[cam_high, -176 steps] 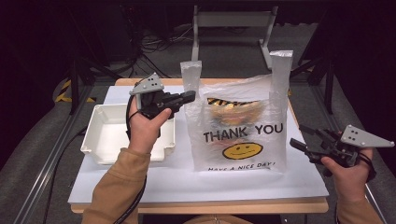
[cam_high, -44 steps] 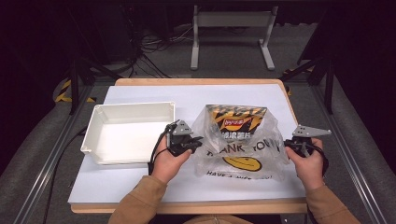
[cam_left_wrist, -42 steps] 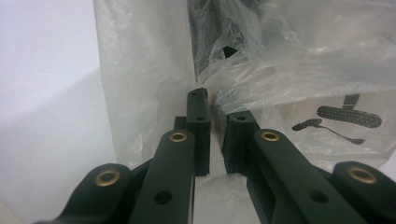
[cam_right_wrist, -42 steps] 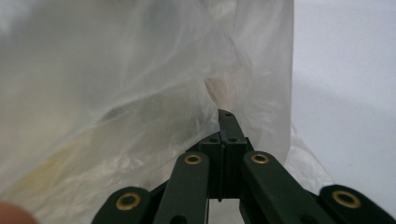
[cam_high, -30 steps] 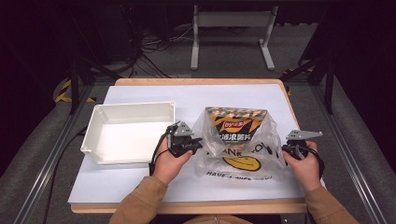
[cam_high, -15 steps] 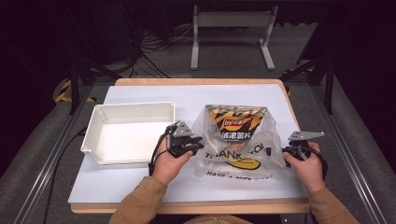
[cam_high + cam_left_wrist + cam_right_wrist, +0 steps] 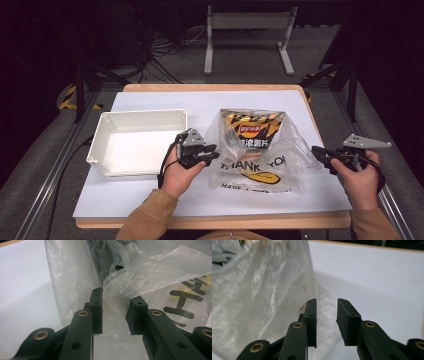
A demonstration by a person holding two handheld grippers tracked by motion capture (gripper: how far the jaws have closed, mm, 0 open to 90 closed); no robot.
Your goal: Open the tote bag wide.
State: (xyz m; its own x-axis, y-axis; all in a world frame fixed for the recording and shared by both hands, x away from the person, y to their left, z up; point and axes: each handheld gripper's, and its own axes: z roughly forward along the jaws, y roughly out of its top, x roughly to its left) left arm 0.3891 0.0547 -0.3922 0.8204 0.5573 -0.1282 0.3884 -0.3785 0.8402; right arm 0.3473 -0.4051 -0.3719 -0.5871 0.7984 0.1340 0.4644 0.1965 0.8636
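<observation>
A clear plastic bag (image 7: 260, 172) printed THANK YOU lies flat on the white table (image 7: 150, 202). A yellow-and-black chips packet (image 7: 252, 131) sticks out of its far end. My left gripper (image 7: 212, 151) rests at the bag's left edge. Its jaws have just been opening, and loose film (image 7: 115, 302) lies between the parted pads without being pressed. My right gripper (image 7: 318, 153) hovers just off the bag's right edge. Its jaws have also just been opening, with nothing between them (image 7: 326, 315). In the right gripper view the bag (image 7: 262, 297) bulges to the left.
A white rectangular tray (image 7: 100, 150) stands at the left of the table, close behind my left hand. Bare white tabletop runs along the front edge and the far side. Metal rails flank the table.
The bag stood upright earlier and now lies flat. Within the last second my right gripper let go of it, moving right and up. My left hand stayed put, its jaws parting.
</observation>
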